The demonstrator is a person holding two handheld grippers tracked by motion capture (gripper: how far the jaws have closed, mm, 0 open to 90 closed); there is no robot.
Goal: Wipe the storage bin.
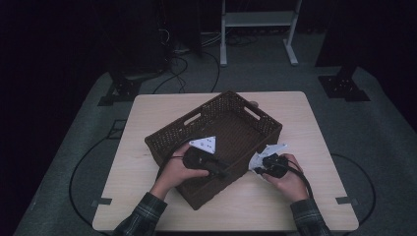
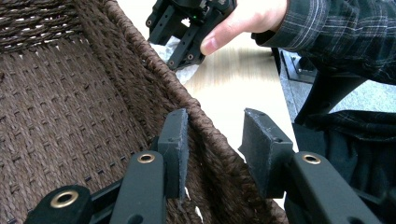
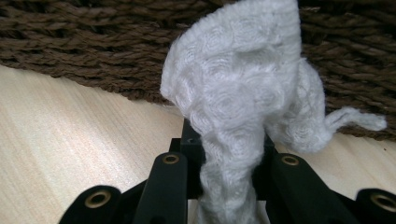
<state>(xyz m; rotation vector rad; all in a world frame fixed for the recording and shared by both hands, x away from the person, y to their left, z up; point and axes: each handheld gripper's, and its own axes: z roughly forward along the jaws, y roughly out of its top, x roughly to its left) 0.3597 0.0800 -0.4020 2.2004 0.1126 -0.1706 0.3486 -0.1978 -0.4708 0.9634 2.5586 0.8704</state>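
Note:
A brown woven basket (image 1: 167, 136) stands askew on the pale wooden table (image 1: 300, 118). My left gripper (image 1: 223, 172) reaches over its near wall. In the left gripper view the left gripper (image 2: 212, 135) straddles the basket (image 2: 70, 93) rim, one pad inside and one outside, closed on the wall. My right gripper (image 1: 263, 164) sits just outside the basket's right wall, low over the table. It is shut on a white knitted cloth (image 3: 238, 70), which stands up bunched in front of the basket (image 3: 93, 42). The cloth (image 1: 255, 161) also shows as a white patch beside the basket. The basket's floor looks bare where I can see it.
Bare tabletop (image 3: 70, 121) lies to the right of and in front of the basket. Behind the table, a white metal stand (image 1: 258, 19) and cables (image 1: 182, 73) are on the dark floor. Black stand bases (image 1: 344, 86) flank the table's far corners.

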